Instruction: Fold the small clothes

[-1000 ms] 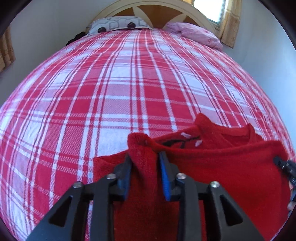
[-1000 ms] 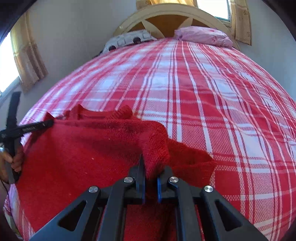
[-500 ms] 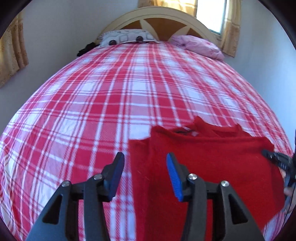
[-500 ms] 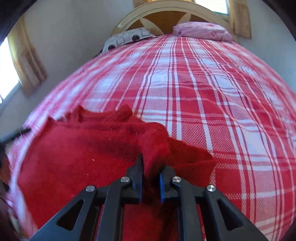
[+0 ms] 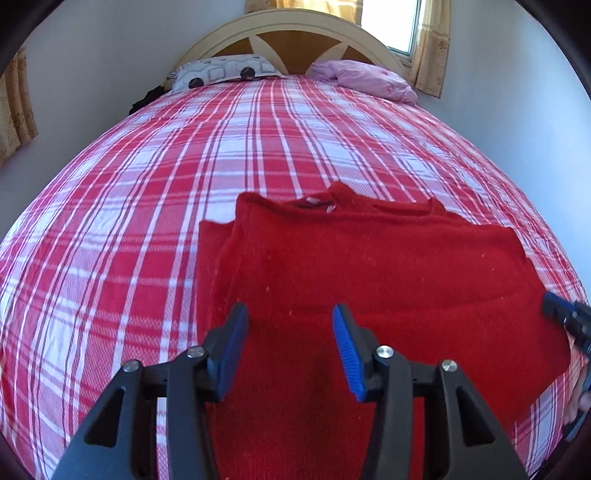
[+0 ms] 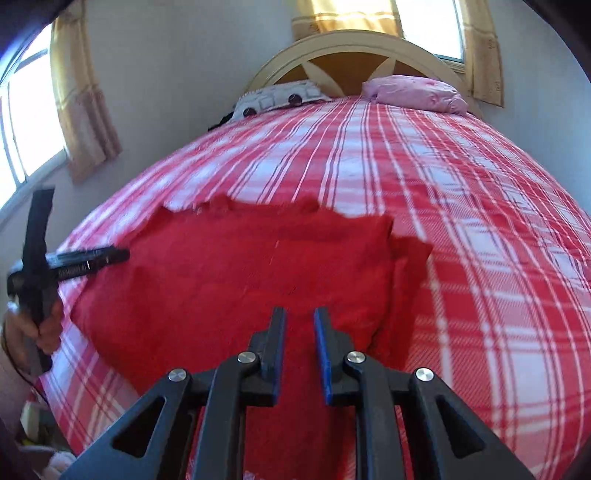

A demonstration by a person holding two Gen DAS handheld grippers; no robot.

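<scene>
A red knitted sweater (image 5: 369,266) lies folded over on the red-and-white plaid bed (image 5: 184,166); its neck label shows at the far edge. My left gripper (image 5: 290,321) is open and empty above its near left part. In the right wrist view the sweater (image 6: 240,273) lies flat, and my right gripper (image 6: 300,325) hangs above its near edge with jaws slightly apart, holding nothing. The right gripper also shows at the right edge of the left wrist view (image 5: 569,317). The left gripper shows at the left of the right wrist view (image 6: 74,258).
A patterned pillow (image 5: 221,72) and a pink pillow (image 5: 365,79) lie at the headboard (image 5: 295,33). Walls stand on both sides. Curtained windows are at the left (image 6: 33,122) and behind the headboard. Plaid bedspread stretches beyond the sweater.
Both grippers let go of the sweater: the left opened first and drew back, then the right opened. The sweater's folded-over part now lies flat on the bed.
</scene>
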